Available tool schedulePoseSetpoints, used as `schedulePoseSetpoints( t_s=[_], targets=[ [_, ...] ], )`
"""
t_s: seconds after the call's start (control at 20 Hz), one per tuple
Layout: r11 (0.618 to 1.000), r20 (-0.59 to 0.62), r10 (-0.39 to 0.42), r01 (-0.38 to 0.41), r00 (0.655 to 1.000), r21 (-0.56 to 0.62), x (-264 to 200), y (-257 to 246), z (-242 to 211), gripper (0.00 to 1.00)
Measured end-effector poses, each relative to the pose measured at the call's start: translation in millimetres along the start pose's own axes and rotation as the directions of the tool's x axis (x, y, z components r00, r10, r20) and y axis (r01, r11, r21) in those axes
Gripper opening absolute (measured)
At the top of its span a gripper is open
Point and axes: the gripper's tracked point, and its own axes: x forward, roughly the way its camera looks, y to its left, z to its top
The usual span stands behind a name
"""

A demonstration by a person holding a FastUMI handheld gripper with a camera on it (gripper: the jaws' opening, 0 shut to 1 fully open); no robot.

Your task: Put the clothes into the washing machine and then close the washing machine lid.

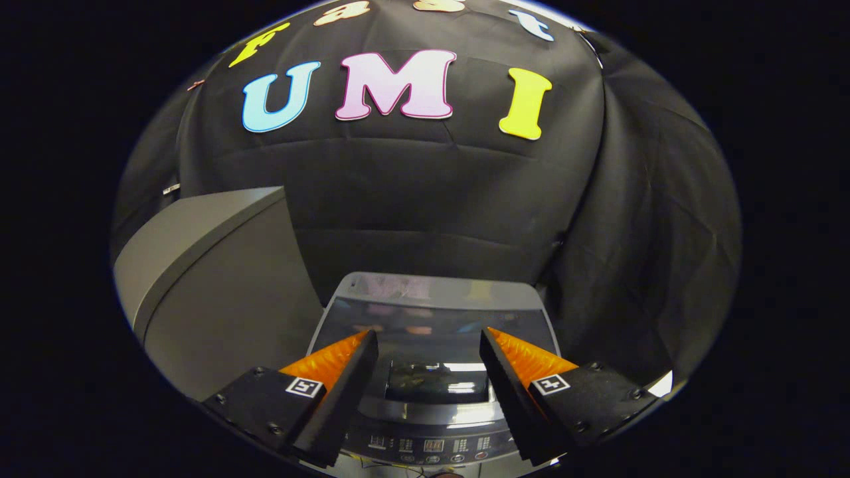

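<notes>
Open, empty gripper (pixel 428 338) above closed washing machine lid (pixel 431 315); grey cabinet (pixel 219 292) alongside

A tall grey box-shaped cabinet (pixel 219 292) stands against the creased black cloth wall (pixel 425 199) of the booth.

Gripper (pixel 428 345): two wedge-shaped jaws, set apart with a gap between, tapering to points toward 12 o'clock. Inner faces flat; outer faces ribbed. Each wedge sits on a black block mount with small round screws at the corners. One square black-and-white tag per mount, at 7 and 5 o'clock.
</notes>
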Motion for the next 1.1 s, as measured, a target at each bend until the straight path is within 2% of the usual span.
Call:
schedulePoseSetpoints(
  t_s=[0.15,0.3,0.45,0.6,0.7,1.1],
  targets=[
    [1.000,0.047,0.007,-0.007,0.999,0.010,-18,11,12,0.98],
    [1.000,0.209,0.007,-0.009,0.978,0.012,-58,23,65,0.98],
    [0.999,0.370,0.033,-0.036,0.928,0.001,-91,43,117,0.98],
    [0.998,0.513,0.054,-0.060,0.857,-0.005,-118,67,161,0.98],
    [0.997,0.550,0.066,-0.076,0.832,-0.004,-134,84,171,0.98],
    [0.995,0.525,0.072,-0.100,0.848,0.025,-157,118,166,0.99]
  ],
)
